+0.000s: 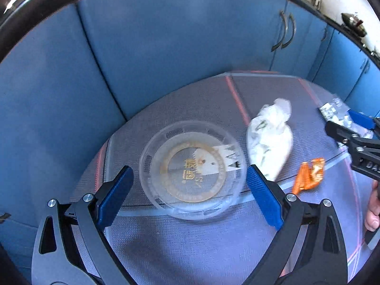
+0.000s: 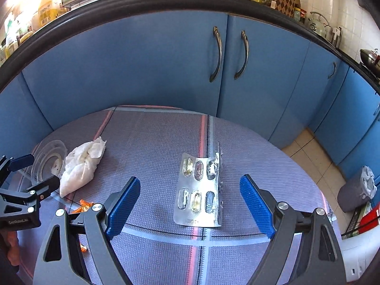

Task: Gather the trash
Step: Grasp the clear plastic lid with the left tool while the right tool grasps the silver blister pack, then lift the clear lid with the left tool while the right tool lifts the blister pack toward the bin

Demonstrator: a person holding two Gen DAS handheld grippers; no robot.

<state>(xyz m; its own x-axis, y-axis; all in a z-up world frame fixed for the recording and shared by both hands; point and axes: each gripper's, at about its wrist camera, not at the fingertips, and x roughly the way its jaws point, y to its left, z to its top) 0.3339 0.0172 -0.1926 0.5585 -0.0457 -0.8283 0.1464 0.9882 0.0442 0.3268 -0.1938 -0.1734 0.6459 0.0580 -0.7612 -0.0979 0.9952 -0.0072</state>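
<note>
Lid (image 1: 192,169) lies flat on mat (image 1: 190,249), straight ahead of left gripper (image 1: 190,196), between its spread pads, not touched. Round, no long axis. Tissue (image 1: 269,140) just right of lid, wrapper (image 1: 308,175) farther right. Blister (image 2: 198,190), long axis pointing away from lid, lies ahead of right gripper (image 2: 190,210), also spread and empty. Left nearer lid.

Blue cabinet doors (image 2: 142,71), grey woven mat (image 2: 154,142), tiled floor (image 2: 308,152), steel kettle (image 2: 317,25)
</note>
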